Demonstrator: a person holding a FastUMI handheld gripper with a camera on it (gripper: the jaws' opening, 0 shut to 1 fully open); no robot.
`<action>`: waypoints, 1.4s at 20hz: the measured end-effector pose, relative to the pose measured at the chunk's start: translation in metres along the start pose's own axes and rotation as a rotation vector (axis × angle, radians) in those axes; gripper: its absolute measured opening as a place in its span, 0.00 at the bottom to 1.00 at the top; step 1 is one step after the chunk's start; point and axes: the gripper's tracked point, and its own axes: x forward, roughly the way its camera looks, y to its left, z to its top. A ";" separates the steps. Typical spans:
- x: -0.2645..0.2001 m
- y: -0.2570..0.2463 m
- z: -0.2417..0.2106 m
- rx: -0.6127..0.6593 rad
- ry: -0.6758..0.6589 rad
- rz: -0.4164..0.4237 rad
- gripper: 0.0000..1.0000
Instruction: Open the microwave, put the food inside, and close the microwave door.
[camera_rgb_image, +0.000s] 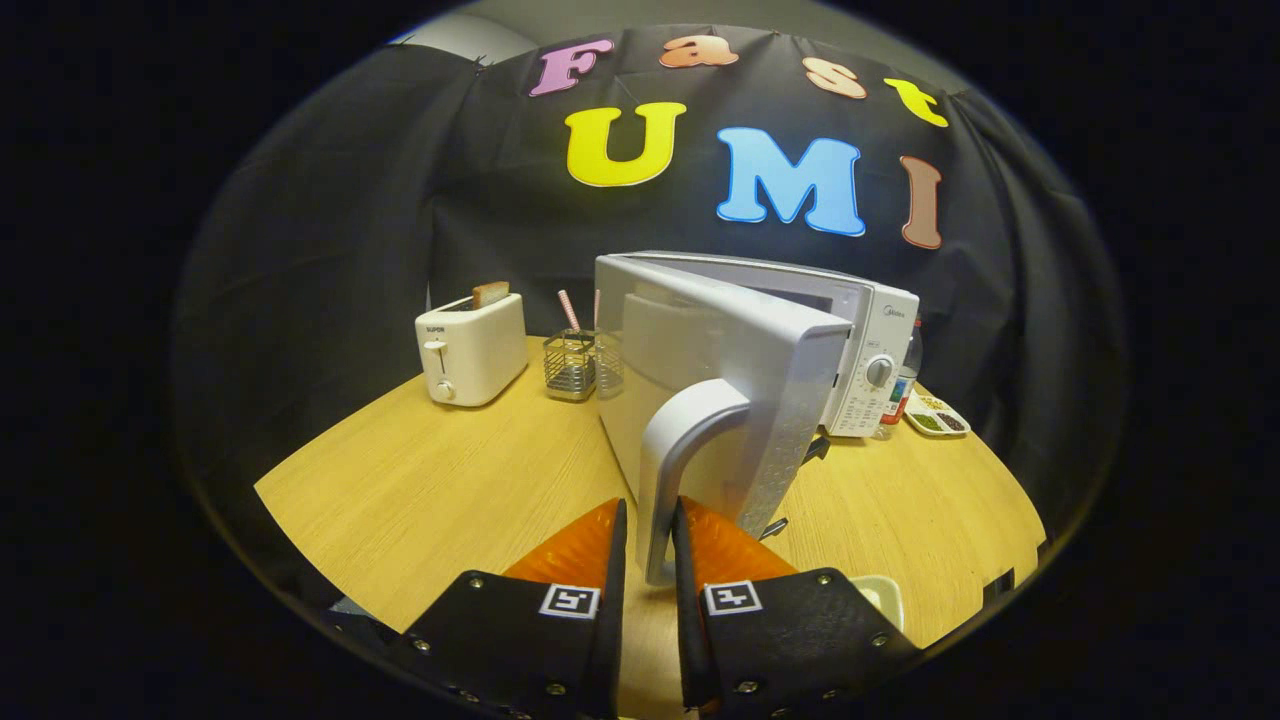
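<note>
Right at my fingers, the gripper is pinched on the door handle, one finger pressed to each side of its lower end. It's a rigid curved bar, smooth plastic by the look of it, so I judge it stiff but a bit slippery; gripping low, close to where it joins the door, seems the steadiest spot.

Just past that, the microwave door stands swung well out toward me, edge-on, hinged at the left of the oven. A door like this should feel light and pivot on its hinge, so I'd follow its arc rather than pull straight.

By my right finger, the pale rim of a dish peeks out on the wooden table; I can't tell whether it holds the food.

Further back sits the microwave body with its dial panel. To its left, a wire caddy and a toaster with a slice up. To its right, a small compartment tray.
</note>
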 end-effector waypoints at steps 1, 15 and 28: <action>-0.001 0.010 -0.004 0.003 0.002 0.016 0.24; -0.094 0.108 0.056 0.091 -0.150 0.444 0.93; -0.093 -0.077 0.085 0.183 -0.232 0.088 0.97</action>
